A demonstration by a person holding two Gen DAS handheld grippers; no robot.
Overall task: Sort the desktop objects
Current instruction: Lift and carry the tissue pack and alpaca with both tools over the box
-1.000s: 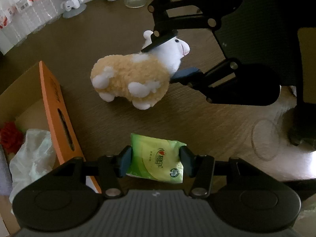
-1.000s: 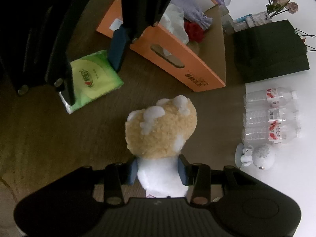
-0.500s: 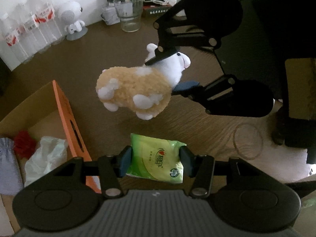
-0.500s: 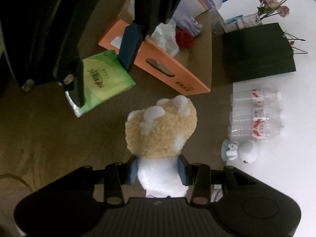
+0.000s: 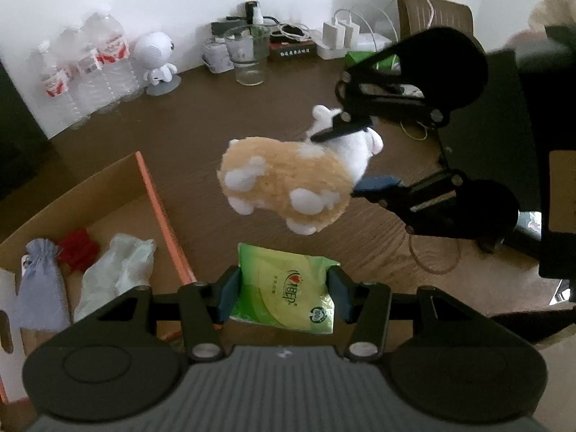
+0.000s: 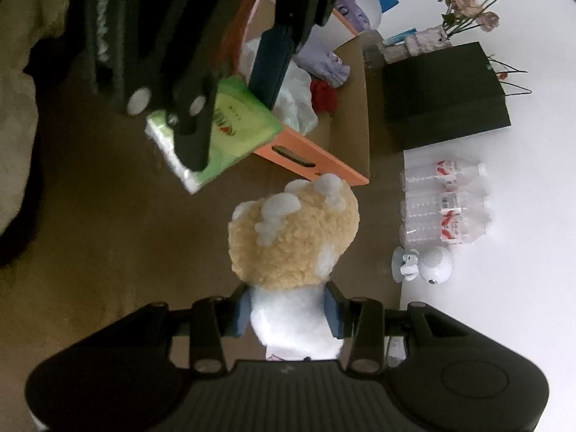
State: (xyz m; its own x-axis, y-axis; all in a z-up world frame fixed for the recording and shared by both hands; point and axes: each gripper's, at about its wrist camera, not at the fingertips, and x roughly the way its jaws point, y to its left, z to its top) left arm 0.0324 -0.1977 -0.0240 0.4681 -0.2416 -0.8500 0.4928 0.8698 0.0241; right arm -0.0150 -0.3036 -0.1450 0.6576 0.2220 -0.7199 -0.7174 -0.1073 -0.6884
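My left gripper [image 5: 282,293] is shut on a green tissue pack [image 5: 284,297] and holds it above the brown desk, beside the orange-edged cardboard box [image 5: 151,187]. The pack also shows in the right wrist view [image 6: 230,129]. My right gripper [image 6: 288,309] is shut on the white head of a tan and white plush sheep [image 6: 293,237] and holds it in the air. The sheep [image 5: 284,183] and the right gripper [image 5: 354,160] hang over the desk in the left wrist view, right of the box.
The box holds a grey pouch [image 5: 37,288], a red item [image 5: 77,250] and a crumpled plastic bag [image 5: 115,270]. Water bottles [image 5: 86,68], a white robot toy [image 5: 156,57] and a glass [image 5: 250,59] stand along the wall. A black bag [image 6: 444,93] stands beyond the box.
Both grippers have risen from the desk with their loads. The sheep and the tissue pack now hang higher, and the box interior has come more into view.
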